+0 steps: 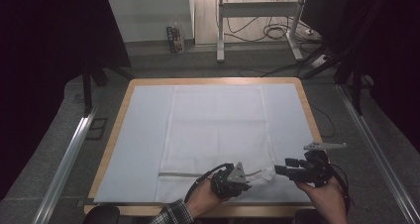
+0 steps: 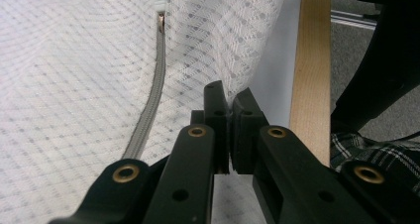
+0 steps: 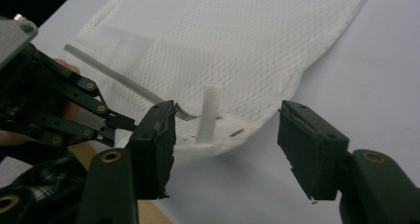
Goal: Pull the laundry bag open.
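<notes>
A white mesh bag (image 1: 218,125) lies flat on the covered table, its grey zipper (image 1: 183,174) running along the near end. My left gripper (image 1: 250,182) is at the bag's near right corner, shut on a fold of the mesh (image 2: 237,45) beside the zipper (image 2: 148,110). My right gripper (image 1: 277,168) faces it from the right with its jaws apart. In the right gripper view a white zipper pull (image 3: 210,112) stands up between the jaws of the right gripper (image 3: 230,120), touching neither pad. The left gripper (image 3: 119,122) shows at the left there.
A pale sheet (image 1: 143,135) covers the wooden table (image 1: 114,135), whose near edge (image 2: 309,85) lies just beyond the bag. Metal rails (image 1: 69,154) run along both sides on the floor. Desk legs (image 1: 220,30) and cables (image 1: 272,30) stand behind the table.
</notes>
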Motion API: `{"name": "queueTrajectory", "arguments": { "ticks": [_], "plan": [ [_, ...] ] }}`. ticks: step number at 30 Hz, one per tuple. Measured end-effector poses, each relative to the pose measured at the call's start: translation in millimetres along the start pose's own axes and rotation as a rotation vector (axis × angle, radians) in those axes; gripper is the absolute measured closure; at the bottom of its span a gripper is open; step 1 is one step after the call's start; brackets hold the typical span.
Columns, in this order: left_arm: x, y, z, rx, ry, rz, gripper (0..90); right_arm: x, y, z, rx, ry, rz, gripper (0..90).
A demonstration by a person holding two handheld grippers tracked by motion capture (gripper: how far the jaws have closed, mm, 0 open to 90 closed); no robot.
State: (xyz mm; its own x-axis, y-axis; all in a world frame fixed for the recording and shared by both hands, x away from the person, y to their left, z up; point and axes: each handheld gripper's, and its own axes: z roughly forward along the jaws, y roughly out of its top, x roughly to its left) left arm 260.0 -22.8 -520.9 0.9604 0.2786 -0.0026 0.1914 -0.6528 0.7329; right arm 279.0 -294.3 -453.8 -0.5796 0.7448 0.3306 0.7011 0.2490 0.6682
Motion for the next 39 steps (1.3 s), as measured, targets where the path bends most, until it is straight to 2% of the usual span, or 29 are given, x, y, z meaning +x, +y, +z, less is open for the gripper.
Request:
{"name": "queueTrajectory", "arguments": {
  "ticks": [2, 3, 4, 8, 16, 19, 23, 25, 26, 28, 31, 33, 37, 39],
  "plan": [
    [-1.0, -0.3, 0.8, 0.003, 0.004, 0.003, 88.0, 0.5, 0.2, 1.1, 0.005, 0.002, 0.008, 35.5],
    [-1.4, -0.5, 1.1, 0.001, 0.006, 0.003, 88.0, 1.0, 0.5, 3.0, 0.01, 0.006, 0.02, 32.9],
    [-1.5, -0.6, 1.4, -0.001, 0.003, 0.003, 88.0, 2.0, 0.7, 7.4, 0.023, 0.014, 0.051, 29.0],
    [-1.9, -1.3, 1.5, -0.005, 0.0, -0.006, 88.0, 2.8, -0.6, 13.5, 0.044, 0.027, 0.092, 24.2],
    [-2.5, -1.3, 0.7, -0.008, 0.003, -0.012, 88.1, -4.2, -10.1, 29.7, 0.148, 0.082, 0.214, 16.7],
    [-2.3, -1.1, 0.0, -0.009, -0.002, -0.01, 88.1, -4.7, -11.3, 35.7, 0.174, 0.102, 0.232, 16.7],
    [-2.9, -0.9, 1.0, -0.009, -0.01, -0.006, 88.1, -6.0, -10.4, 40.5, 0.177, 0.146, 0.225, 28.6],
    [-3.4, -1.0, 1.9, -0.007, -0.013, -0.002, 88.0, -8.3, -8.0, 42.2, 0.167, 0.168, 0.213, 40.8],
    [-3.7, -1.0, 2.4, -0.006, -0.014, 0.0, 88.0, -8.3, -8.0, 42.2, 0.167, 0.168, 0.213, 40.8],
    [-5.3, -1.0, 4.0, -0.018, -0.016, -0.017, 88.0, -10.4, -5.9, 44.4, 0.166, 0.175, 0.204, 49.8],
    [-4.3, -1.4, 4.3, -0.01, -0.018, -0.013, 88.0, -12.6, -4.1, 48.9, 0.16, 0.184, 0.201, 62.0],
    [-3.3, -1.7, 4.2, -0.007, -0.022, -0.014, 87.8, -13.0, -4.1, 52.0, 0.161, 0.178, 0.183, 71.5],
    [-1.0, -2.5, 3.5, -0.006, -0.029, -0.022, 87.7, -13.0, -6.0, 51.5, 0.162, 0.181, 0.175, 75.5],
    [-0.3, -2.7, 3.0, -0.005, -0.03, -0.023, 87.4, -15.7, -8.2, 48.9, 0.15, 0.204, 0.179, 77.5]
  ]
}}
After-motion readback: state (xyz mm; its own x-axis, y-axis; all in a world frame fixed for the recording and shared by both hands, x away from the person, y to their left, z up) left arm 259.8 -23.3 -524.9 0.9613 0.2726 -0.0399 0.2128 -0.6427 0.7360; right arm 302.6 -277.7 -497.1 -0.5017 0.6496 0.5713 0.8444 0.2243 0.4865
